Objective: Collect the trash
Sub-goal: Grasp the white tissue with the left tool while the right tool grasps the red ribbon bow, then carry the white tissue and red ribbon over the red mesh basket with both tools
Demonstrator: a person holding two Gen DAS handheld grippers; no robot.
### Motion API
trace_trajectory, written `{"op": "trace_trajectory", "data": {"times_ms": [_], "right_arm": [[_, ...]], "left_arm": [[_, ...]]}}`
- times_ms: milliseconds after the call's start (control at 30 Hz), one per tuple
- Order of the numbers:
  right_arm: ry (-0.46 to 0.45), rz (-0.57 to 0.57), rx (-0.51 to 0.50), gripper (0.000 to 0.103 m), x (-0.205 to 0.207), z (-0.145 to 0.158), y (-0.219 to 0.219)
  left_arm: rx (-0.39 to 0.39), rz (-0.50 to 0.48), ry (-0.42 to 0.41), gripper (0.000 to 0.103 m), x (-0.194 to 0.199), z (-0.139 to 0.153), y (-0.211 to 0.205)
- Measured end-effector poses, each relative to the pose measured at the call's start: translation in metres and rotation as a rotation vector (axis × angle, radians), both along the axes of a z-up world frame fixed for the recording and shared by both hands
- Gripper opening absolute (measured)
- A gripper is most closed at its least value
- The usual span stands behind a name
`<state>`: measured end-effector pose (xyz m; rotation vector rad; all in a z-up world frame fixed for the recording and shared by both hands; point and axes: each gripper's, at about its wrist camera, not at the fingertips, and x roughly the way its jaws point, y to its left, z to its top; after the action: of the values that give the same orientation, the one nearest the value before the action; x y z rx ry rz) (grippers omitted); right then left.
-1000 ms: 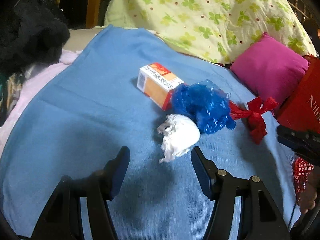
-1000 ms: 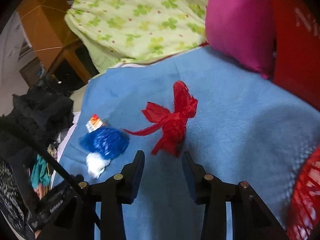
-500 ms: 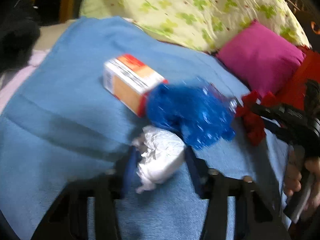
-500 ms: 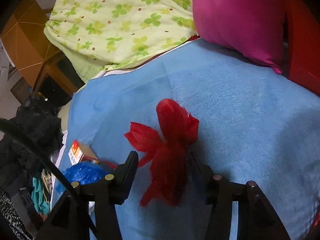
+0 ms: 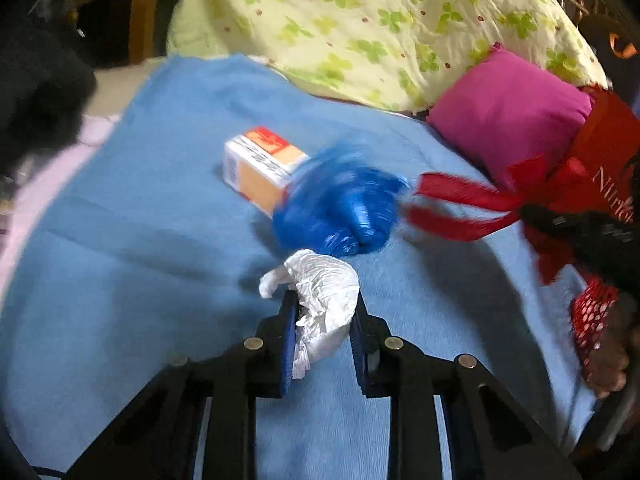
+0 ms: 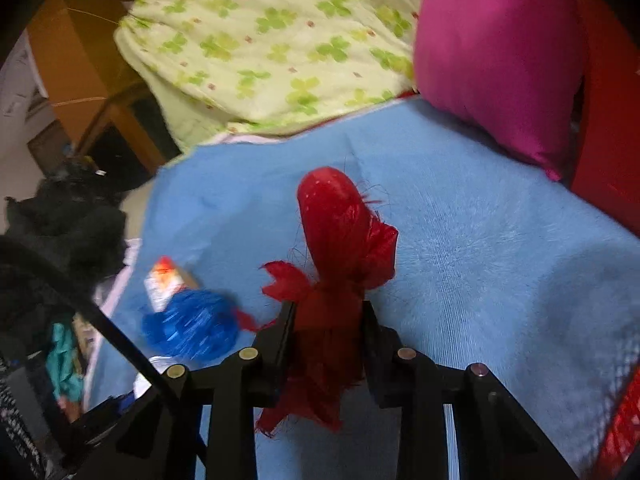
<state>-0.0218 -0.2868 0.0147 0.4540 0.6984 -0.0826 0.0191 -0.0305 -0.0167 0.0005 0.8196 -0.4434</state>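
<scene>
My left gripper (image 5: 323, 312) is shut on a crumpled white paper wad (image 5: 324, 296) above the blue blanket (image 5: 140, 248). Just beyond it lie a crumpled blue plastic bag (image 5: 340, 208) and a small orange-and-white carton (image 5: 262, 168). My right gripper (image 6: 326, 320) is shut on a red ribbon bow (image 6: 340, 232); the bow (image 5: 468, 200) and the black right gripper also show at the right of the left wrist view. The blue bag (image 6: 192, 324) and carton (image 6: 166, 280) show at the left of the right wrist view.
A magenta pillow (image 5: 512, 112) and a green clover-print quilt (image 5: 380, 20) lie at the back. A red bag (image 5: 608, 152) and a red mesh basket (image 5: 592, 316) stand at the right. Dark clothes (image 6: 60, 232) and wooden furniture (image 6: 80, 52) are at the left.
Both grippers moved forward and closed: the left one on the white paper wad, the right one on the red ribbon bow. The bow has lifted off the blanket.
</scene>
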Motion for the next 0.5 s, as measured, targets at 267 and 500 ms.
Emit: {"op": "trace_trajectory", "data": {"times_ms": [267, 500], "right_arm": [[-0.207, 0.027, -0.115, 0.032, -0.088, 0.055, 0.026], [-0.409, -0.019, -0.277, 0.032, -0.181, 0.087, 0.033]], "left_arm": [[0.033, 0.056, -0.091, 0.026, -0.069, 0.04, 0.004], [0.074, 0.046, -0.266, 0.026, -0.122, 0.103, -0.016]]}}
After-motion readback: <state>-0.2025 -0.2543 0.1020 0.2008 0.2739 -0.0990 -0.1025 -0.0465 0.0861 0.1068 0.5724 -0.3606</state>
